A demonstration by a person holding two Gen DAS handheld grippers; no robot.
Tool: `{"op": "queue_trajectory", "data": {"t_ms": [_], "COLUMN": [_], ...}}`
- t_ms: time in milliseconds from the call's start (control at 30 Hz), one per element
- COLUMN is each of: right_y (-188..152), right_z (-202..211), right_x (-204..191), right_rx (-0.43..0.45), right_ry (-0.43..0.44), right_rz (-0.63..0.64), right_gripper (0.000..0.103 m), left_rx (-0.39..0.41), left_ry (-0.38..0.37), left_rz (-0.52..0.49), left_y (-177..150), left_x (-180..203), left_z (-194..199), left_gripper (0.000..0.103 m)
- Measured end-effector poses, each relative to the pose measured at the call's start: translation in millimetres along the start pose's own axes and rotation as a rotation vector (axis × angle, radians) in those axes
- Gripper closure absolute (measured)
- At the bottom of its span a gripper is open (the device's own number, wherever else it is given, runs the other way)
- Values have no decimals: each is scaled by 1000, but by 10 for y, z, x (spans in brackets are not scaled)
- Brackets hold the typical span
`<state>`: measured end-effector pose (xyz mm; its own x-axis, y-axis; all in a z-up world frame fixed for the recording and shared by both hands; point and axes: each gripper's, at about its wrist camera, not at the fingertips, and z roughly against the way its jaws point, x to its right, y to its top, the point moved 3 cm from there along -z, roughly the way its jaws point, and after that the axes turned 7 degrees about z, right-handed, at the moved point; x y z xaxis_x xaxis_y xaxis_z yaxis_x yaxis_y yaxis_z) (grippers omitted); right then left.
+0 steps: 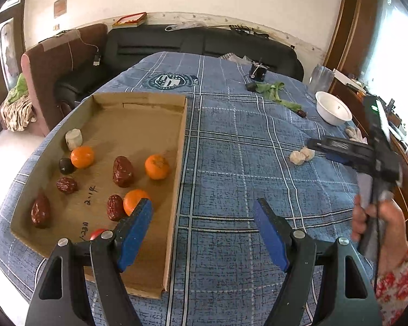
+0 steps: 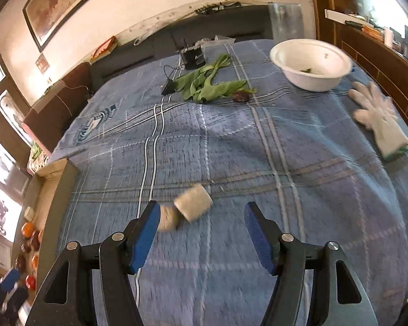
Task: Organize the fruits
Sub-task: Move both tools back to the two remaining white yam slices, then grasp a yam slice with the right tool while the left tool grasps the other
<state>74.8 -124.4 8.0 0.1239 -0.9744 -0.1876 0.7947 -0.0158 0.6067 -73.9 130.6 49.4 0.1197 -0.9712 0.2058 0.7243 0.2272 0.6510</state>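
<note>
Covering the bench (image 1: 231, 141) is a blue plaid cloth, and on its left part a shallow cardboard tray (image 1: 138, 125) is lying. Sitting inside the tray are three oranges (image 1: 156, 166), several wrinkled red dates (image 1: 122, 171), one dark round fruit (image 1: 65, 166), a pale cut chunk (image 1: 74, 138) and a red fruit (image 1: 98, 233) half hidden behind a finger. A white bowl (image 2: 311, 63) is standing at the far right of the bench, a white glove (image 2: 378, 119) lying near it, limp green leaves (image 2: 209, 85) lying to the bowl's left. Two pale chunks (image 2: 194, 202) are lying touching each other on the cloth, well apart from the tray.

Left hand-held gripper (image 1: 204, 233) is hanging released, jaws wide, straddling the tray's right wall, nothing between them. Right hand-held gripper (image 2: 201, 233) is also released, jaws wide, hanging just short of the pale chunks, its left pad overlapping one in view; contact cannot be told. A hand (image 1: 378, 222) in a floral sleeve is gripping its handle.
</note>
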Motion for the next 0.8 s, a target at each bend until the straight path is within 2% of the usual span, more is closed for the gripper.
{"op": "queue_trajectory", "data": {"t_ms": [167,200,233,300,567,667,800], "right_y": [-6,-4,-4,-12,-208,-250,-275], "right_z": [-224,-220,-214,-163,130,215,219], "right_x": [-121,-115,-109,-69,452,615,677], "right_rx": [-33,-24,-21,-19,18,39,54], "right_ry": [-30,-35,-20,-8,-94,-101,-60], "right_rz": [16,18,18,4,-67,-90,-105], "right_gripper": [36,41,52,64,65,65,63], "left_rx": [-6,-9,-14,-28,-85,-92,-96], "left_ry": [3,1,-2,-15,-83,-109,-121], "left_rz": [-11,-12,-12,-15,-89,-127,-198], "left_y": [12,15,22,29,72,144,249], "left_x": [39,52,66,116,530,752,1057], "left_z": [-41,-56,-75,-125,-404,-565,-862], "left_gripper": [27,27,27,27,28,28,28]}}
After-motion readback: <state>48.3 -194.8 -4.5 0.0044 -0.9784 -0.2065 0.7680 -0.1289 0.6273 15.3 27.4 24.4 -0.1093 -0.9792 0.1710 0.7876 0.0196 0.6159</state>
